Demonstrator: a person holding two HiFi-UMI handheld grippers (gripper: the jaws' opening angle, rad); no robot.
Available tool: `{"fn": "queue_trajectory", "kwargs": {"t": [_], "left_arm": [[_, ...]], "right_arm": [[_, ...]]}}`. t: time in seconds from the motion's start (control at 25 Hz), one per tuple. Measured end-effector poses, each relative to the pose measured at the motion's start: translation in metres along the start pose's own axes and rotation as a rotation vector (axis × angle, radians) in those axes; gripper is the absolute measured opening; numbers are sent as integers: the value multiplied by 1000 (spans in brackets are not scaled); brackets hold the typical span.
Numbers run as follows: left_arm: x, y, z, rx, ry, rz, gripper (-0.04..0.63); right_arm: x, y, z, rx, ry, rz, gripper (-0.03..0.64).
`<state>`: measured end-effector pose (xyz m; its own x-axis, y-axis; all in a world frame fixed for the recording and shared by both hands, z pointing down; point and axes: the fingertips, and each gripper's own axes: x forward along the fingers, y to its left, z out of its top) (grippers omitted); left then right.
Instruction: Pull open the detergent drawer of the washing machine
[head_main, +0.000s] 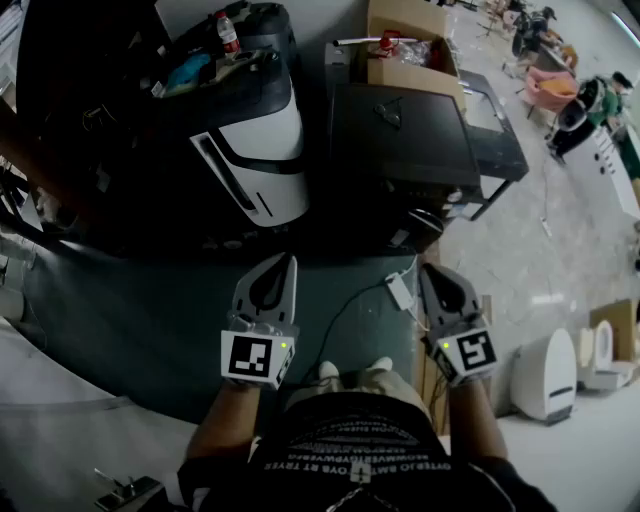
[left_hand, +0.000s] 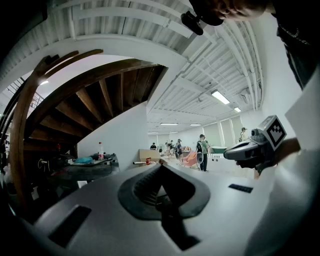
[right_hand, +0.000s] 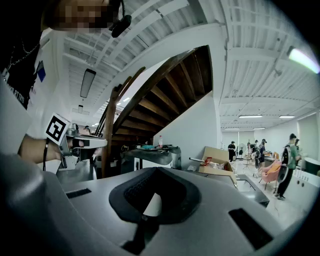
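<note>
The left claw (head_main: 283, 268) and the right claw (head_main: 432, 275) are held side by side. Each is pressed together with nothing between its pads. A white plug (head_main: 400, 292) on a dark cable (head_main: 345, 320) lies between them. The washer (head_main: 262, 160) stands ahead of the left claw, well apart from it. It has a white front, its base is lost in shadow, and a bottle (head_main: 227, 32) stands upright on its cluttered top. Its drawer cannot be made out in the gloom. A black box (head_main: 400, 135) sits ahead of the right claw, with a carton (head_main: 405, 55) beyond it.
</note>
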<state>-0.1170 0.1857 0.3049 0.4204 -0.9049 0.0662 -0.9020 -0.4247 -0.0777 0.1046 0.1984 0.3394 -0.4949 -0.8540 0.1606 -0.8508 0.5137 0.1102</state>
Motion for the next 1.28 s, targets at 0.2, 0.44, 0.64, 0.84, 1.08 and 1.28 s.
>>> {"fn": "queue_trajectory", "kwargs": {"t": [0.2, 0.44, 0.64, 0.84, 1.08, 1.28], "left_arm": [[-22, 20, -8, 28, -13, -7, 3], [-38, 19, -17, 42, -16, -18, 3], [-41, 24, -27, 32, 9, -3, 3], [-35, 27, -33, 25, 25, -1, 3], [-6, 29, -32, 14, 35, -4, 3], [27, 34, -43, -1, 67, -6, 3]], "right_arm": [[4, 27, 8, 23, -21, -26, 2], [-10, 35, 2, 21, -1, -61, 2], [-13, 31, 1, 26, -36, -53, 2], [-4, 26, 0, 26, -27, -51, 2], [18, 17, -10, 80, -15, -10, 2], [41, -3, -17, 65, 22, -10, 2]]}}
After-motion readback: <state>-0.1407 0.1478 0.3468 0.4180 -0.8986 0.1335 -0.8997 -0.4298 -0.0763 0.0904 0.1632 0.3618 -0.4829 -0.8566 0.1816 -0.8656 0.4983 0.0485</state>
